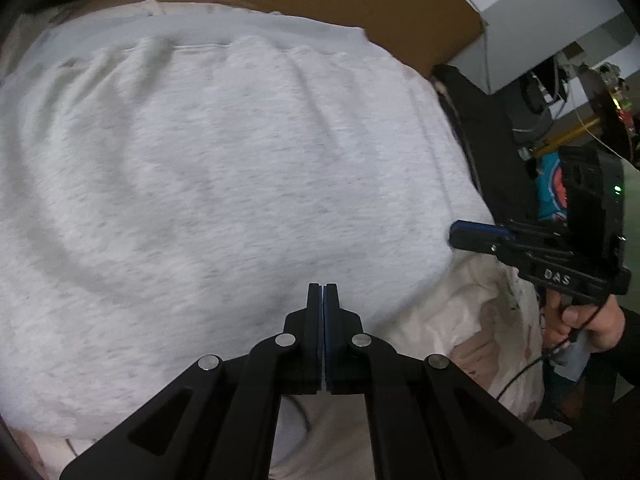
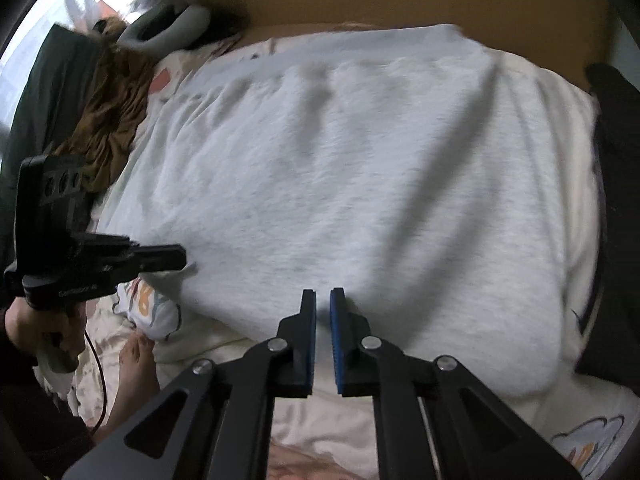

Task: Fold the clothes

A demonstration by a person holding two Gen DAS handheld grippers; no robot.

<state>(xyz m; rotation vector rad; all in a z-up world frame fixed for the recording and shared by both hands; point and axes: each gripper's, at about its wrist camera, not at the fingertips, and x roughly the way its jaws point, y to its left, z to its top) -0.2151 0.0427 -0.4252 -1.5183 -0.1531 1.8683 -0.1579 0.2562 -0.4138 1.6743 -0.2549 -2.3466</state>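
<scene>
A light grey sweatshirt [image 1: 224, 184] is lying spread out and filling most of both views, on a pale printed sheet [image 1: 472, 320] that is covering a bed. Its ribbed hem is running along the top of the frame, just below a brown board [image 1: 360, 4].

In the left wrist view, the left tool [image 1: 323, 292] is sitting at the lower centre, over the near edge of the sweatshirt. Its two fingers are pressed fully together, and no cloth is showing between them. The right tool [image 1: 460, 236] is entering from the right edge of this frame, with its tip at the sweatshirt's side edge, and a hand [image 1: 580, 320] is holding its grip.

In the right wrist view, the right tool [image 2: 323, 300] is standing at the lower centre with only a narrow gap between its blue pads [image 2: 338, 332]; nothing is gripped. A brown garment [image 2: 108, 120] is lying crumpled at the upper left, beside the sweatshirt. A bare foot [image 2: 132, 364] is resting on the sheet at the lower left.
</scene>
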